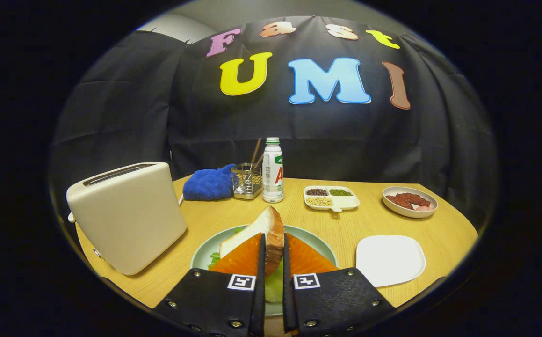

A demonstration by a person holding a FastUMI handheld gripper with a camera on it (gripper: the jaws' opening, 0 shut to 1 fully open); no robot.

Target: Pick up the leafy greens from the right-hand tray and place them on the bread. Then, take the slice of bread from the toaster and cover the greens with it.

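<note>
A slice of bread (265, 234) is pinched upright between the two fingers of the gripper (274, 255) at the lower centre of the frame, both fingers pressed against its faces; it is held over a pale green plate (320, 243), where leafy greens (215, 258) are seen beneath it. A cream toaster (128, 213) is set at the left; an empty white tray (390, 259) lies at the lower right. Farther back on the wooden table (214, 222), a blue cloth (209, 183), a wire utensil holder (246, 180), a bottle (272, 170), a divided dish of beans (330, 197) and a bowl of meat (409, 201) are ranged from left to right.
</note>
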